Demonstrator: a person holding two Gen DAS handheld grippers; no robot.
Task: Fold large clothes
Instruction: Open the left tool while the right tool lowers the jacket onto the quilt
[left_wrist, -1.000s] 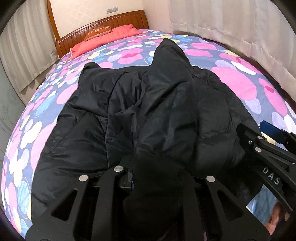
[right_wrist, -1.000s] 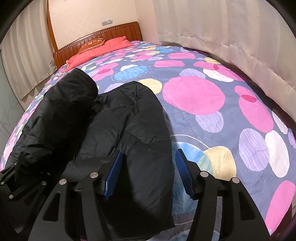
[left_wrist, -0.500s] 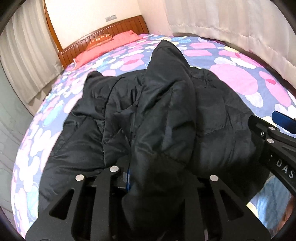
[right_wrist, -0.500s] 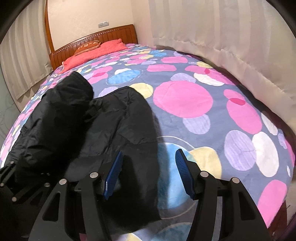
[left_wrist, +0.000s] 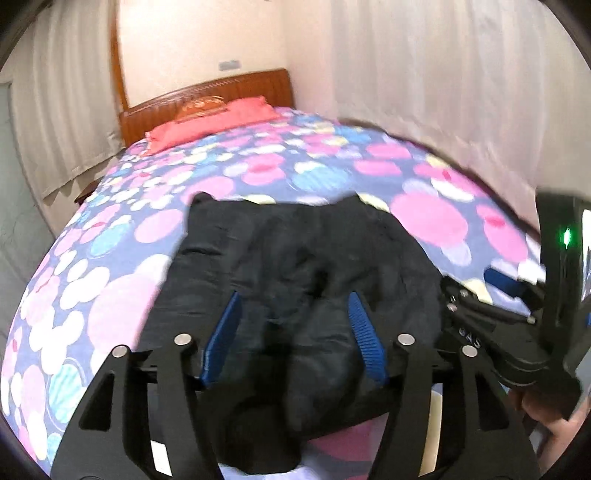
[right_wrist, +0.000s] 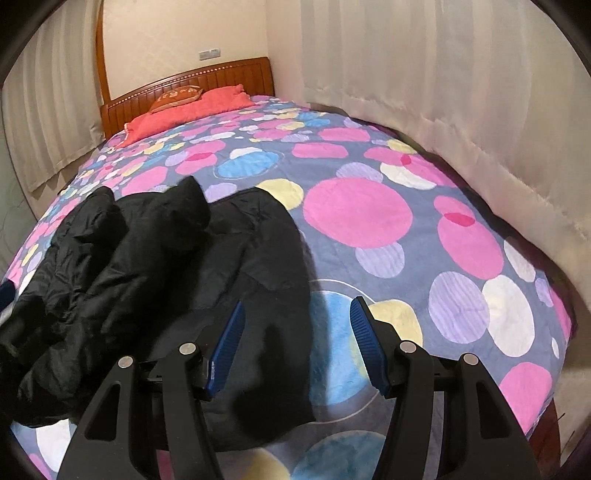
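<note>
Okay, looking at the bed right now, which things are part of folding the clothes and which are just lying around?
Part of the job:
black jacket
left gripper, jaws open
right gripper, jaws open

Just lying about:
red pillow
orange cushion
bedspread
headboard
curtains

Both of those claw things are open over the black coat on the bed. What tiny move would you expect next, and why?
Probably the left gripper dips to pinch the black jacket beneath it. Its jaws stand open and empty above a rumpled ridge, and the jacket lies bunched and uneven on the bedspread, not squared. The right gripper, also open, sits over the jacket's edge.
</note>
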